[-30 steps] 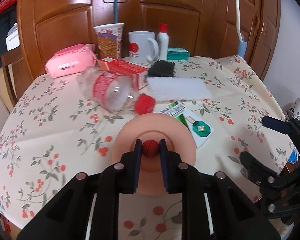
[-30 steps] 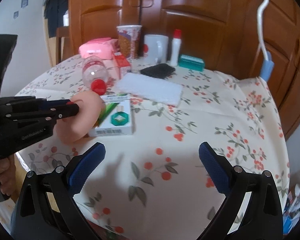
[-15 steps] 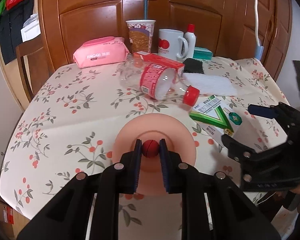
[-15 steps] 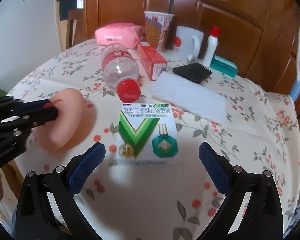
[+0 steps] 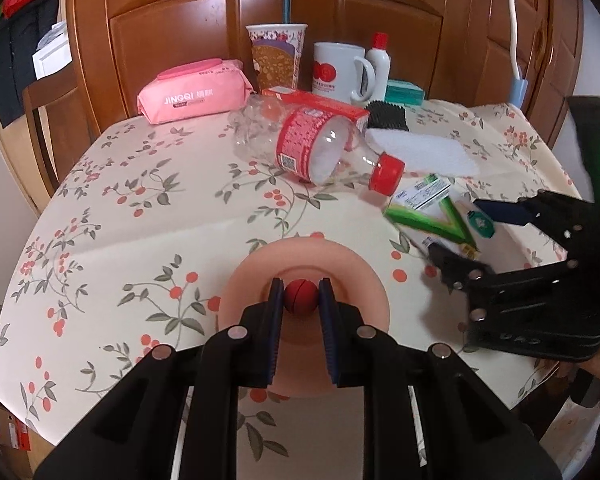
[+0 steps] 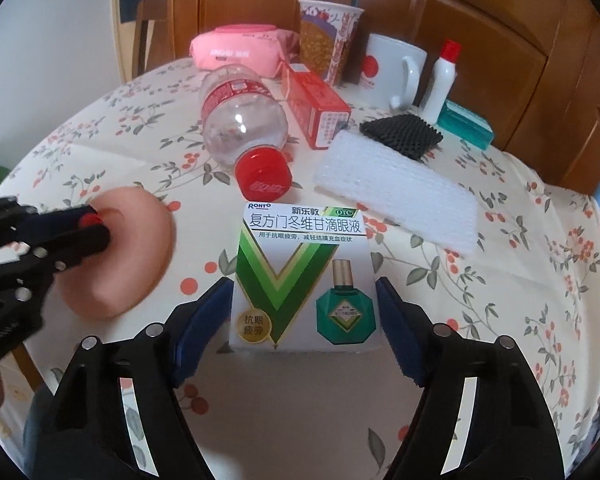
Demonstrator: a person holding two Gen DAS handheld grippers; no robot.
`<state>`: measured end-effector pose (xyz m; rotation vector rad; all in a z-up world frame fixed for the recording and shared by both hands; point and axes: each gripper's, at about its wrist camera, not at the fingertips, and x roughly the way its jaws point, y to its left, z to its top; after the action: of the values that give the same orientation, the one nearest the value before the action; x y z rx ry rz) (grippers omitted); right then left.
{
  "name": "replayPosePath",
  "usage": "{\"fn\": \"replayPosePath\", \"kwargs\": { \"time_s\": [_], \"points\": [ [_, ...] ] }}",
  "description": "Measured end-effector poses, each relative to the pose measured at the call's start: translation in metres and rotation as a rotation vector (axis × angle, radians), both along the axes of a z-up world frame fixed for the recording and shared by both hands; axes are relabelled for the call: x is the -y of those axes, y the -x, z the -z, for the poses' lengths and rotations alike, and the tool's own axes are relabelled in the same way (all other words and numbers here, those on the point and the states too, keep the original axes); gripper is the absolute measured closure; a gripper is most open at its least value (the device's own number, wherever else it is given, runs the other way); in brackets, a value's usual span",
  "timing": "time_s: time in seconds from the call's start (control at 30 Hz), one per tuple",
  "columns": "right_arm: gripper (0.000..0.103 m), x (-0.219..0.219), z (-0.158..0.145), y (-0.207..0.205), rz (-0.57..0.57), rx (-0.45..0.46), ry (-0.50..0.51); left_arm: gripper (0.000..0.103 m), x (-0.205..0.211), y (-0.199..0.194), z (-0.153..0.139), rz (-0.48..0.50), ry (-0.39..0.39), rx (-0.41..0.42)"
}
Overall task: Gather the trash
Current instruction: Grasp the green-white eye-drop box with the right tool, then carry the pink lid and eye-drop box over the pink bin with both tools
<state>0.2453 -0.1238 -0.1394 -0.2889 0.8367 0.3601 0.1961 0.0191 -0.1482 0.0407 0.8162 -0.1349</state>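
A white and green eye-drop box [image 6: 300,256] lies flat on the flowered tablecloth [image 6: 500,300]. My right gripper [image 6: 304,284] straddles its near end and its jaws are closing; the blue pads [image 6: 392,320] stand right beside the box's two sides, with no squeeze showing. In the left wrist view the same gripper [image 5: 456,226] reaches in from the right over the box [image 5: 424,208]. My left gripper [image 5: 300,282] is shut on the red knob [image 5: 300,300] of a round pink lid [image 5: 340,264], held just left of the box.
An empty clear bottle [image 6: 240,116] with a red cap lies just beyond the box, with a red carton [image 6: 316,108], a white foam sheet [image 6: 396,196] and black mesh [image 6: 400,132]. A pink wipes pack [image 5: 192,96], paper cup [image 5: 278,56], mug [image 5: 336,72] and white bottle [image 5: 378,64] line the back edge.
My right gripper has swung left and forward onto the eye-drop box, and its jaws have narrowed around it. The left gripper has shifted a little with the pink lid still in it.
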Motion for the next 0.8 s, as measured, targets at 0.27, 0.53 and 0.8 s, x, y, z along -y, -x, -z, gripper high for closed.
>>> {"fn": "replayPosePath", "kwargs": {
  "time_s": [0.27, 0.53, 0.8],
  "points": [
    [0.029, 0.023, -0.01, 0.027, 0.013, 0.028, -0.049, 0.085, 0.003, 0.004, -0.002, 0.005, 0.003, 0.007],
    [0.029, 0.031, -0.025, 0.055, 0.016, 0.057, -0.081, 0.085, 0.017, 0.023, -0.015, 0.034, 0.007, 0.03],
    [0.029, 0.034, -0.035, 0.091, 0.004, 0.072, -0.105, 0.085, 0.025, 0.058, -0.029, 0.055, 0.001, 0.049]
  ]
}}
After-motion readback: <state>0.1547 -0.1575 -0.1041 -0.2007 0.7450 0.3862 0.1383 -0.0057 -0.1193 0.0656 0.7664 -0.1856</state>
